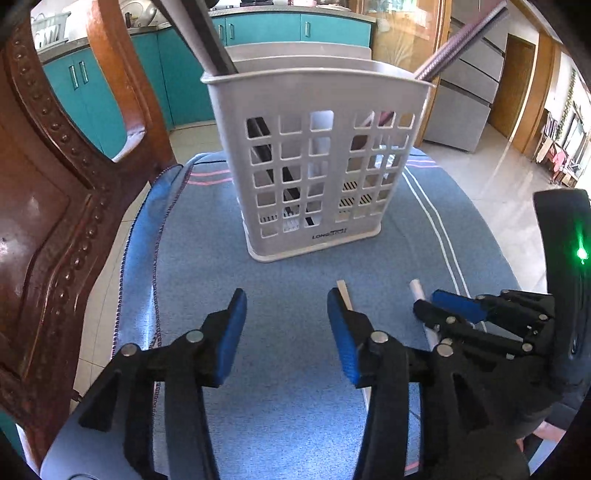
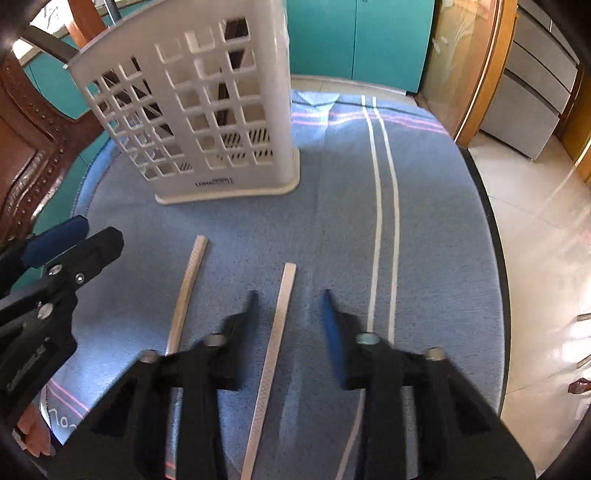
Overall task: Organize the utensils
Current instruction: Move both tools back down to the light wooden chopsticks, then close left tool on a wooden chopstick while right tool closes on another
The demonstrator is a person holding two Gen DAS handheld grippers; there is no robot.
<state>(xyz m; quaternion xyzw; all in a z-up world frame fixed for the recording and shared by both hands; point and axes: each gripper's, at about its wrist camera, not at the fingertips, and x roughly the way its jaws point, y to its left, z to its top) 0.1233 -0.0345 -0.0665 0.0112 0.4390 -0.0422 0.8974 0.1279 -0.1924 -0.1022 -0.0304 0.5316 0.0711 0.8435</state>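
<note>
Left gripper [image 1: 286, 306] released over blue cloth [image 1: 295, 406], right gripper [image 2: 288, 299] spread astride one chopstick [image 2: 275, 343], second chopstick [image 2: 186, 291] full-length only in right view, basket [image 1: 314, 158] near far edge

Blue towel [image 1: 288, 332] with white stripes spread over a round table [image 2: 496, 236]. Carved wooden chair [image 1: 48, 206] left of the towel, teal cabinets [image 1: 266, 29] behind it, shiny tiled floor [image 2: 546, 236] to its right.
</note>
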